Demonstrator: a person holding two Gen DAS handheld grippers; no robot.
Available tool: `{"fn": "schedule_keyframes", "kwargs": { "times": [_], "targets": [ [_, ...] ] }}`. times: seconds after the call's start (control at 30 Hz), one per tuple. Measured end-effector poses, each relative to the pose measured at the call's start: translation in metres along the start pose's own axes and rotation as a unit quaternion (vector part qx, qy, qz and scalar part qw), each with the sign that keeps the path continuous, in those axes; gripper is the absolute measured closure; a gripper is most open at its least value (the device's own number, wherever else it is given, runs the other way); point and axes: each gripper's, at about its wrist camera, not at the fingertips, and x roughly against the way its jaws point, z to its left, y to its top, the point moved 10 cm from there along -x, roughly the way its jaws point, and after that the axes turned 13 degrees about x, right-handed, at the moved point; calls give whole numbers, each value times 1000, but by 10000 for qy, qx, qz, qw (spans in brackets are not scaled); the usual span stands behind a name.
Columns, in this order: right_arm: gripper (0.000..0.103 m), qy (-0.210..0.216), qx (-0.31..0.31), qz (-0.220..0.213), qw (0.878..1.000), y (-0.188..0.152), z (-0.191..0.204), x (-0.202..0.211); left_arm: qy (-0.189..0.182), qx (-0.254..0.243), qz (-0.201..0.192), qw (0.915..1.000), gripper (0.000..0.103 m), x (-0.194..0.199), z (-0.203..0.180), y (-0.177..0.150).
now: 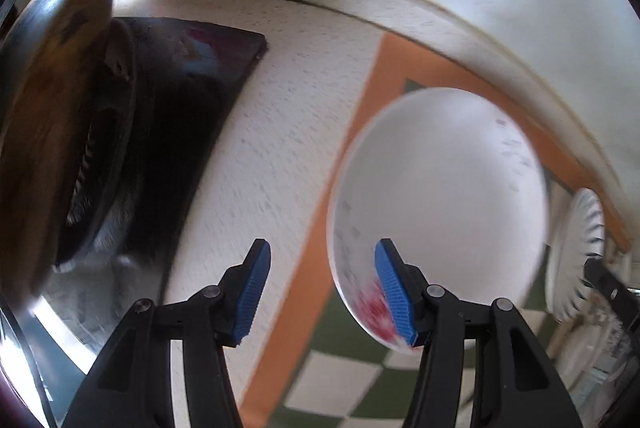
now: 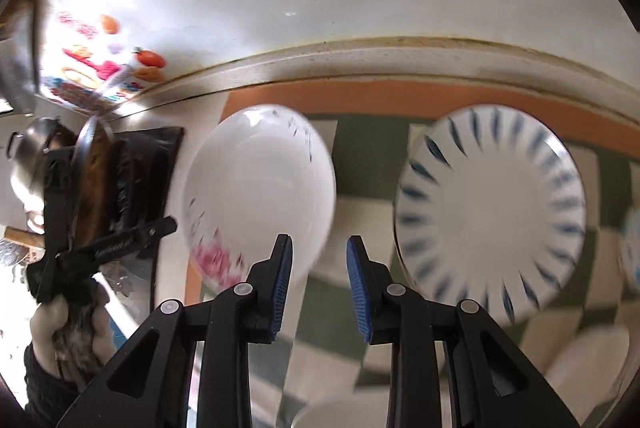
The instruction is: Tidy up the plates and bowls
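Observation:
A white plate with pink flowers on its rim (image 1: 440, 195) lies on a checked mat with an orange border (image 1: 376, 75). My left gripper (image 1: 322, 248) hangs open over the plate's left edge and the white counter, with nothing between its blue pads. In the right wrist view the same white plate (image 2: 260, 183) lies at centre left, and a white plate with blue radial stripes (image 2: 492, 211) lies to its right on the mat (image 2: 360, 147). My right gripper (image 2: 319, 242) hovers above the gap between the two plates, jaws apart and empty. The striped plate (image 1: 580, 252) also shows at the far right of the left wrist view.
A metal wok (image 1: 52, 107) sits on a black stove (image 1: 192, 87) to the left. A white wall runs along the back of the counter. A hand (image 2: 64, 324) grips the left tool. More white dishes (image 2: 588, 368) lie at the lower right, blurred.

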Motion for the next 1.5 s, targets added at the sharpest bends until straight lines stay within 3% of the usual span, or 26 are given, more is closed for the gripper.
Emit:
{"fn": "schedule_keyframes", "kwargs": {
  "times": [0.2,0.33,0.43,0.5,0.57,1.13,1.5],
  "targets": [
    [72,-243,130,428,9987,32,-12,-57,135,-237,153,9995,55,-24,-5,14],
    [73,-198,151,638,9977,42,-14,-81,69,-350,297,9989,67,-37,-9,17],
    [73,-81,150,747,9971,44,-13,-93,-187,-376,385,9984,76,-42,-14,19],
    [80,-5,102,811,9967,44,-14,-98,-287,-465,428,9976,84,-42,-18,18],
    [89,74,72,852,9963,42,-15,-102,-273,-494,434,9975,85,-42,-18,18],
    [90,75,175,793,9967,28,-11,-96,-302,-644,447,9965,85,-36,-29,18],
    [89,55,123,620,9980,17,-5,-56,-559,-845,424,9940,85,-8,-44,16]
  ]
}}
